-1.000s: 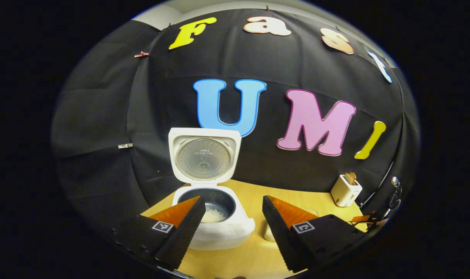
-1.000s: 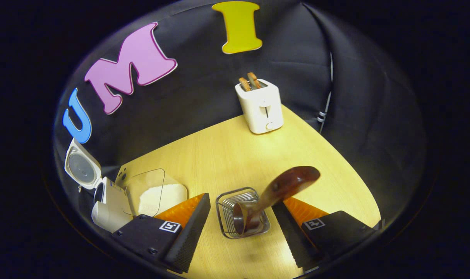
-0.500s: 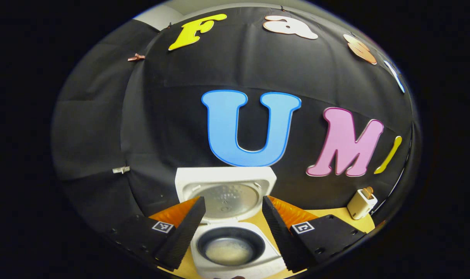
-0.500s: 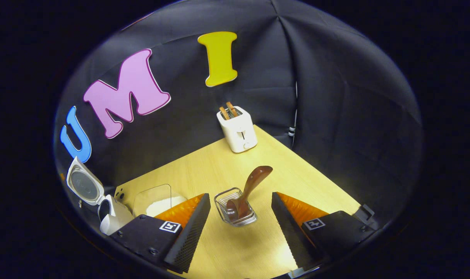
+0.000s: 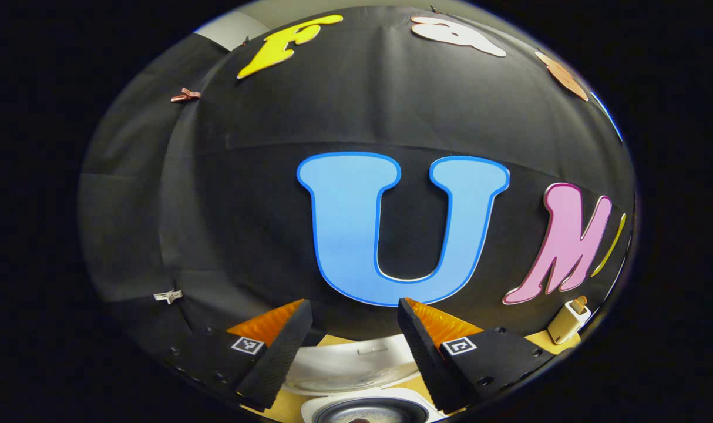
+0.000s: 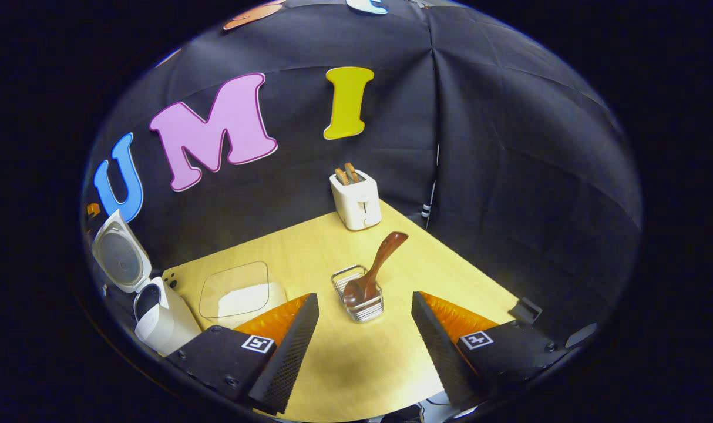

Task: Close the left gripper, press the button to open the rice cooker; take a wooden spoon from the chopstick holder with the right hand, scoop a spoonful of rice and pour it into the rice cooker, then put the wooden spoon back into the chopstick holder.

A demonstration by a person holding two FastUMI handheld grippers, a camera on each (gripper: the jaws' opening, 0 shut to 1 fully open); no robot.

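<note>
The worktop [image 6: 356,364] spreads out ahead of the right gripper [image 6: 365,305], whose fingers are apart and hold nothing. The rice cooker [image 6: 157,314], lid up, sits far to their left. The left gripper [image 5: 355,311], fingers apart, hangs above it. The holder [image 6: 359,296] stands between the right fingers, with the spoon [image 6: 374,270] leaning inside.

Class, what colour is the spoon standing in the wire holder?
Dark reddish-brown wood; the spoon in the holder shows best in the right gripper view.
</note>
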